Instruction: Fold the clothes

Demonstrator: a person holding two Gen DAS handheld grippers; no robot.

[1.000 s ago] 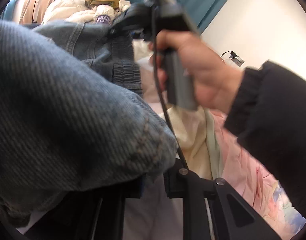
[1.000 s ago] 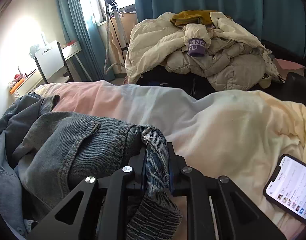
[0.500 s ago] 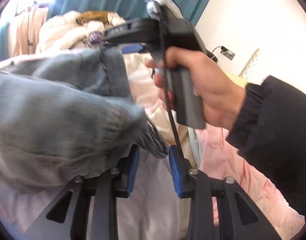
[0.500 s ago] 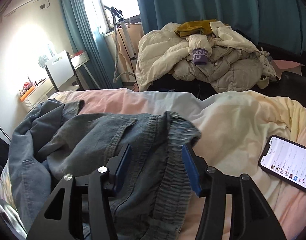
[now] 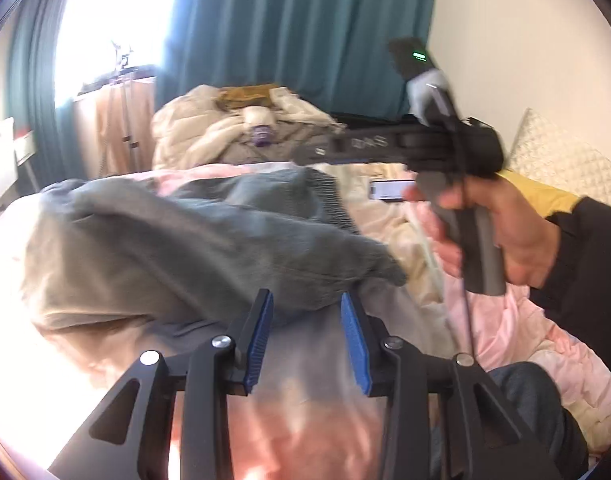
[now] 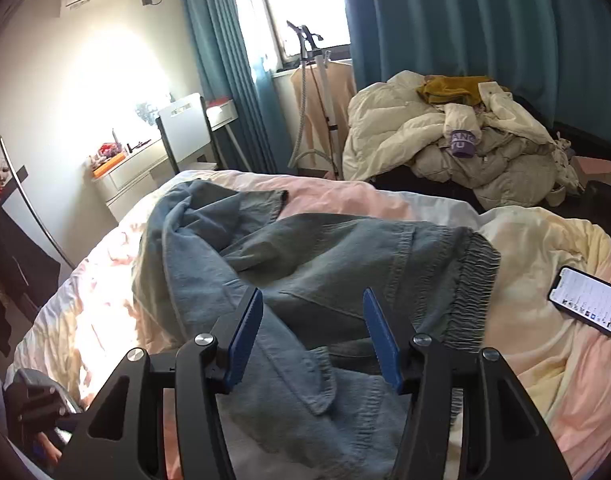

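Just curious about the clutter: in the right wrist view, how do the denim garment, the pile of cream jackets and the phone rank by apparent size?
1. Denim garment, though it lies nearest the camera, which inflates it.
2. Pile of cream jackets, farther back, so probably bigger than it looks.
3. Phone, clearly smallest.

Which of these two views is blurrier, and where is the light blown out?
Left wrist view: motion blur smears the denim garment and right tool; window blown white. Right wrist view: sharper, stitching on the denim readable, but glare washes out the wall and the bedding; fisheye bends the curtains.
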